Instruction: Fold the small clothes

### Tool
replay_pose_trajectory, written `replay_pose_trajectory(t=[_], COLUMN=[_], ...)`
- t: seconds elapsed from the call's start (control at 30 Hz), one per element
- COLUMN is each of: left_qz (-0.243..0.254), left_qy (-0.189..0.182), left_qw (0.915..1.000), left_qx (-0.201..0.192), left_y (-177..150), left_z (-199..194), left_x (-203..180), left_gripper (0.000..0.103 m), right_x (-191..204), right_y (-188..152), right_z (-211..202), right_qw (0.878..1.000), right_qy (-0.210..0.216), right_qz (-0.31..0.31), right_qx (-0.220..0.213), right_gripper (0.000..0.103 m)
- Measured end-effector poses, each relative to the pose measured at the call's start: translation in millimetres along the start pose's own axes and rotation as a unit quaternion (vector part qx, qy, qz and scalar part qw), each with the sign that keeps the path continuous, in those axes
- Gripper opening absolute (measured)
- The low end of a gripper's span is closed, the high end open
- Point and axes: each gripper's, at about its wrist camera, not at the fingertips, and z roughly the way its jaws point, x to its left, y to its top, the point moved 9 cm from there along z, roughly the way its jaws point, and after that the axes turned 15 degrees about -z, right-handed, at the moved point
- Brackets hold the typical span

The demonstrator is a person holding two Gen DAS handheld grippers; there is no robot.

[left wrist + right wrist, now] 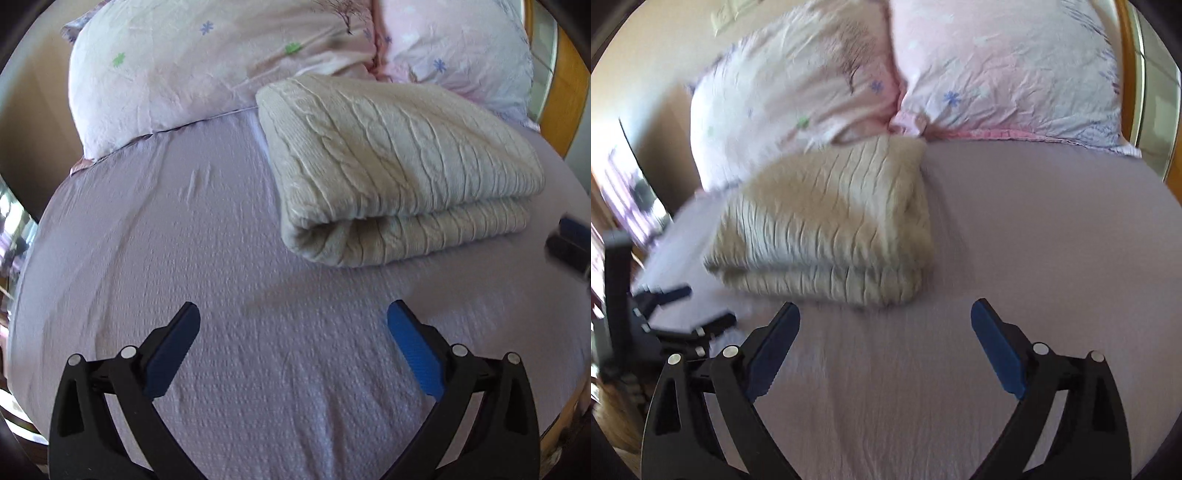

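Observation:
A cream cable-knit sweater (399,166) lies folded in a thick rectangle on the lilac bed sheet (184,240), its far edge near the pillows. It also shows in the right wrist view (831,221). My left gripper (293,314) is open and empty, above the sheet in front of the sweater and apart from it. My right gripper (885,314) is open and empty, just in front of the sweater's near edge. The left gripper (698,306) shows at the left of the right wrist view; the right gripper's fingers (570,240) show at the right edge of the left wrist view.
Two pale pink floral pillows (184,66) (1015,74) lie at the head of the bed behind the sweater. A wooden frame (565,92) stands at the right. A beige wall (665,55) is at the back left. Bare sheet (1034,240) spreads right of the sweater.

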Motion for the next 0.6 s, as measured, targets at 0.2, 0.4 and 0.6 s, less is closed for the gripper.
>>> replay_pose_trajectory(t=[0.2, 0.4, 0.6], left_qz=[-0.036, -0.035, -0.033], left_qy=[-0.012, -0.023, -0.027], left_qw=[0.9993, 0.9991, 0.9990], left_qx=[-0.004, -0.010, -0.011], left_y=[-0.9, 0.4, 0.2], left_z=[3.3, 4.0, 3.4], left_x=[5.2, 5.5, 6.0], left_gripper=[0.101, 0.101, 0.101], right_x=[16.8, 24.5, 27.4], right_y=[-10.9, -18.2, -20.8], right_z=[23.3, 22.8, 22.3], right_qw=[0.998, 0.996, 0.996], right_qy=[-0.033, -0.038, -0.044], right_qz=[-0.038, -0.053, -0.053], right_qx=[0.048, 0.063, 0.058], right_gripper=[0.099, 0.102, 0.102])
